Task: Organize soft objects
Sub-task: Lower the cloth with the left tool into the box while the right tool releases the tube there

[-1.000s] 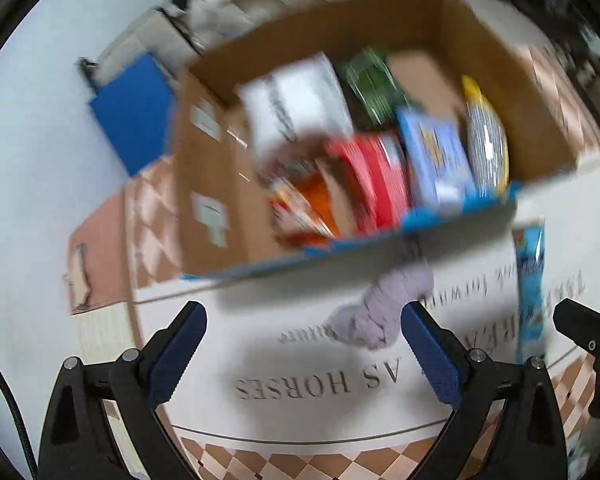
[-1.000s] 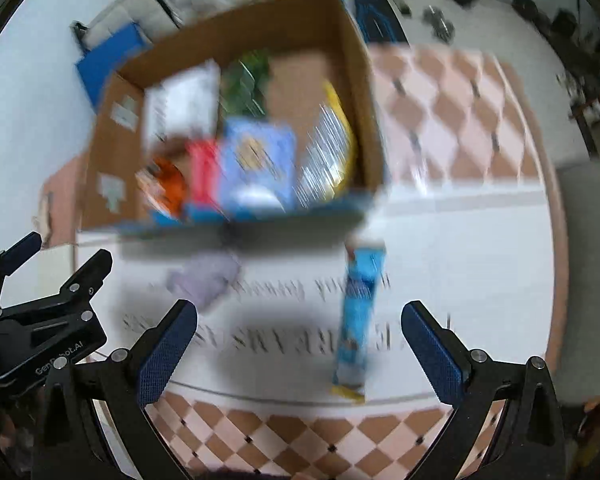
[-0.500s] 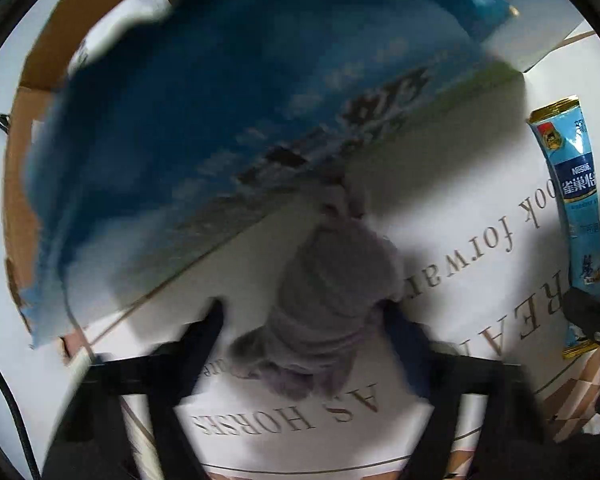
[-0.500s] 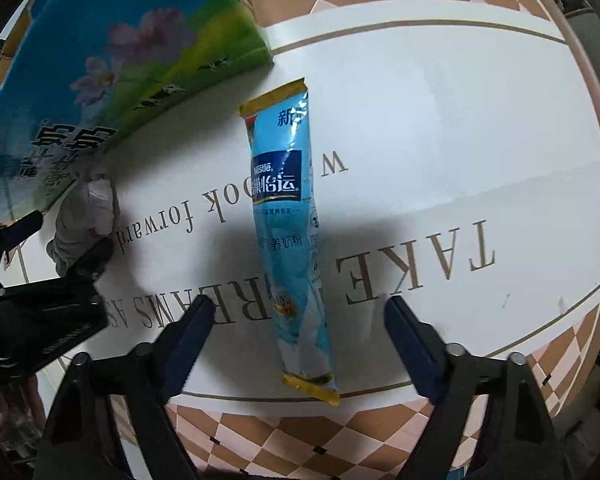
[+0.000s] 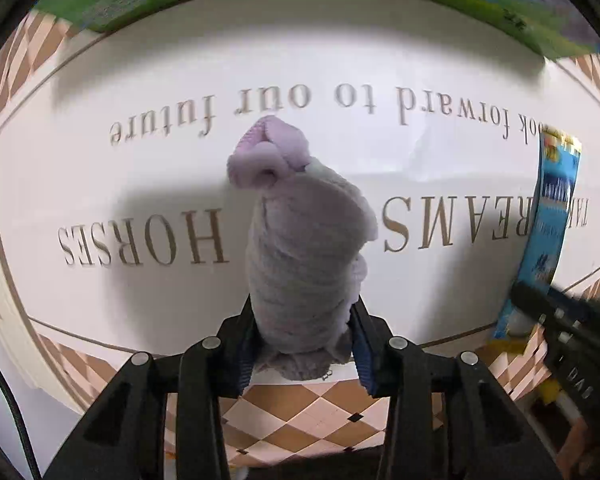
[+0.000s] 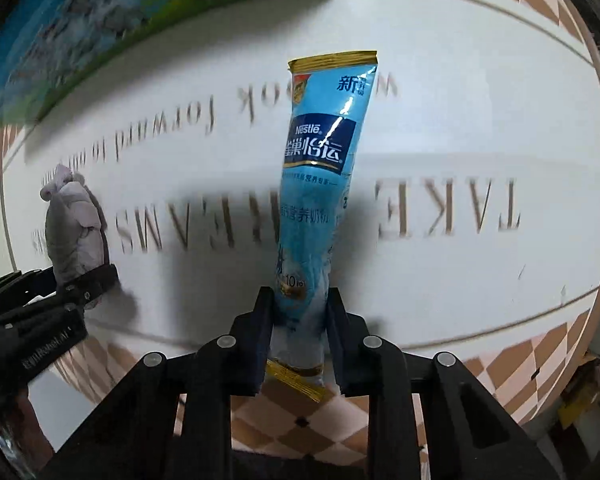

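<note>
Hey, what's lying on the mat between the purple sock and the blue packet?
Nothing but bare white mat with gold lettering lies between the rolled purple sock and blue Nestle sachet, seen from the right wrist.

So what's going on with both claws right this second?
Left gripper shut on lilac sock bundle. Right gripper shut on blue Nestle sachet. Box lies ahead; nothing in between.

A white mat [image 5: 100,184] with gold lettering, seen upside down, covers most of both views; a thin gold line borders it; a brown-and-cream diamond-patterned floor [image 5: 300,412] shows beyond its near edge; along the top runs the blurred side of a box [image 6: 100,20] printed in blue and green, resting on the mat's far edge.
</note>
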Demonstrator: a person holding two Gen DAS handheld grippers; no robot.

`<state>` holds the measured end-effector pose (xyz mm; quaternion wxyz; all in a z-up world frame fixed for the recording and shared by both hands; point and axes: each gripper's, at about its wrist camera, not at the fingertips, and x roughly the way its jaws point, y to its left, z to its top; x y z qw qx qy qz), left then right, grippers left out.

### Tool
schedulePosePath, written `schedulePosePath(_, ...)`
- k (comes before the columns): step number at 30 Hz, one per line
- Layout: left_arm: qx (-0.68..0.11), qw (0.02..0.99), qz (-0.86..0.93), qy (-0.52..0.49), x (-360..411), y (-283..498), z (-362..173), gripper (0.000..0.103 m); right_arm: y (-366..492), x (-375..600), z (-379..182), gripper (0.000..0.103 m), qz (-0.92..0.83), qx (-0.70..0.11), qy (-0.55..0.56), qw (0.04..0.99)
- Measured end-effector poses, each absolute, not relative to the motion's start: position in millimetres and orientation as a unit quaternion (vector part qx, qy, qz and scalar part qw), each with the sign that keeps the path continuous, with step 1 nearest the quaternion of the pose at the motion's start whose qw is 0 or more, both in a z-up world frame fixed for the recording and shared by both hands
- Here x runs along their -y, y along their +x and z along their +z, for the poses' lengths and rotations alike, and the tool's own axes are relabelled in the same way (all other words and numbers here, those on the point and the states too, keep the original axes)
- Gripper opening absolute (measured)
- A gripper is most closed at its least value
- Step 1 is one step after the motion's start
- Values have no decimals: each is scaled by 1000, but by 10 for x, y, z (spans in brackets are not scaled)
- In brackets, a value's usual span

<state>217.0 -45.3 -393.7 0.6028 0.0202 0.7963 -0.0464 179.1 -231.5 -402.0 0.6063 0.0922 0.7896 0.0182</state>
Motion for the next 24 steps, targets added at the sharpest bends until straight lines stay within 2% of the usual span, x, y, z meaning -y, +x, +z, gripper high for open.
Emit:
schedulePosePath(2, -797, 603, -47, 10, 440, 2205, -3922, 43, 1717, 2296, -4035, 28, 21, -793, 93, 601)
schedulePosePath(6, -800, 597, -55, 10, 567, 2336, -3913, 60, 1650, 2266, -4065, 30, 21, -798, 100, 594)
schedulePosePath(10, -798, 600, -52, 35, 834, 2367, -3897, 61, 1685, 2322, -4078, 32, 19, -799, 104, 592)
schedulePosePath(12, -792, 607, -46, 44, 999, 2303, -3892, 54, 1678, 2320, -4070, 32, 20, -797, 102, 595)
schedulePosePath(13, -790, 610, -46, 43, 1012, 2248, -3864, 43, 1685, 2337, -4058, 32, 20, -795, 101, 597)
schedulePosePath(15, -790, 611, -43, 38, 1066, 2123, -3790, 31, 1711, 2348, -4031, 31, 21, -792, 98, 603)
schedulePosePath(20, -782, 622, -35, 31, 1060, 2134, -3599, 28, 1639, 2351, -3948, 20, 27, -788, 86, 609)
schedulePosePath(24, -753, 656, -53, 19, 1109, 2219, -3075, 28, 1626, 2343, -3700, 19, 51, -778, 101, 618)
